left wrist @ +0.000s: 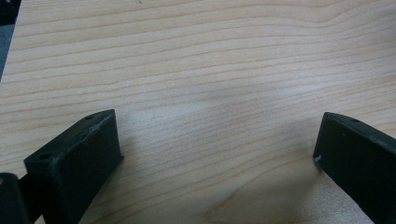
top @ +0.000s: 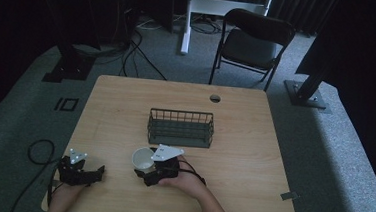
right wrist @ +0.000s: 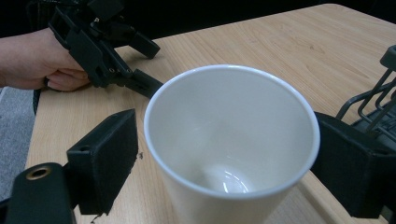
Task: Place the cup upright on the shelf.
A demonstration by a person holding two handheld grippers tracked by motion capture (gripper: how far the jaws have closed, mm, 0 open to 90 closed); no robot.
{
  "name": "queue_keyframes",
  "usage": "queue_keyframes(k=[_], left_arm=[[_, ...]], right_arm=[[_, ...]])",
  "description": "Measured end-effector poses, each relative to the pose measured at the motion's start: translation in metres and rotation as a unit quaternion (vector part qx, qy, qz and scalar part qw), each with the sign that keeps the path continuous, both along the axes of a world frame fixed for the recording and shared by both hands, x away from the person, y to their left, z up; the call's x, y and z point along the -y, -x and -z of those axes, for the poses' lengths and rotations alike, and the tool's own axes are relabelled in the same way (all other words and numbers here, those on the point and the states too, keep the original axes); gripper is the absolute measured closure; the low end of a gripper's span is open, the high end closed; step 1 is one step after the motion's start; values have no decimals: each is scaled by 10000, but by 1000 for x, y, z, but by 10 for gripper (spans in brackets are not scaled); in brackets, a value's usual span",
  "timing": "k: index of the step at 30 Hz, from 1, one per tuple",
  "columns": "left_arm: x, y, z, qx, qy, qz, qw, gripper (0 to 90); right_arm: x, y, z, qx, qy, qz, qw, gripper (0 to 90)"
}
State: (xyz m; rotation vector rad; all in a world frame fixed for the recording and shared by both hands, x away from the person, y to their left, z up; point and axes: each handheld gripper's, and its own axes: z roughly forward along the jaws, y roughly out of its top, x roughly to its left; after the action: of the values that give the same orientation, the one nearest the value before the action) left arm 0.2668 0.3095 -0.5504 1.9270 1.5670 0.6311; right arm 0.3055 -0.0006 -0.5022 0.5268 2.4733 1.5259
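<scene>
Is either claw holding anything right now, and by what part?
The right claw has its jaws on either side of the white paper cup, just below the rim; a firm grip cannot be told. The left claw is open, holding nothing.

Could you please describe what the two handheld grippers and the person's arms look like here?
Both the left gripper and the right gripper are matte black, blocky, with two flat rectangular jaws showing small screw holes. Each carries a grey three-cornered plate on top with dark dots. A black cable trails off each. The forearms are bare, with no sleeves visible.

Glossy white cup (right wrist: 232, 140), matt wooden table (left wrist: 210, 70)
</scene>
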Motion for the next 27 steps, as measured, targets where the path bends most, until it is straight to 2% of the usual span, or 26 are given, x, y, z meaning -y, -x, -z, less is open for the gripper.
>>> queue_keyframes(k=[5, 8, 14, 19, 27], left_arm=[[0, 0, 0, -2, -1, 0, 10000, 7], [0, 0, 0, 0, 0, 0, 10000, 8], [0, 0, 0, -1, 0, 1, 10000, 7], [0, 0, 0, 1, 1, -1, 10000, 7], [0, 0, 0, 0, 5, -4, 10000, 7]], right_arm=[[-5, -1, 1, 14, 22, 24, 10000, 132], [-7, -1, 0, 74, 56, 57, 9999, 190], [-10, -1, -1, 143, 120, 91, 9998, 197], [-9, -2, -5, 103, 69, 81, 9999, 198], [-12, -5, -25, 213, 33, 59, 9998, 198]])
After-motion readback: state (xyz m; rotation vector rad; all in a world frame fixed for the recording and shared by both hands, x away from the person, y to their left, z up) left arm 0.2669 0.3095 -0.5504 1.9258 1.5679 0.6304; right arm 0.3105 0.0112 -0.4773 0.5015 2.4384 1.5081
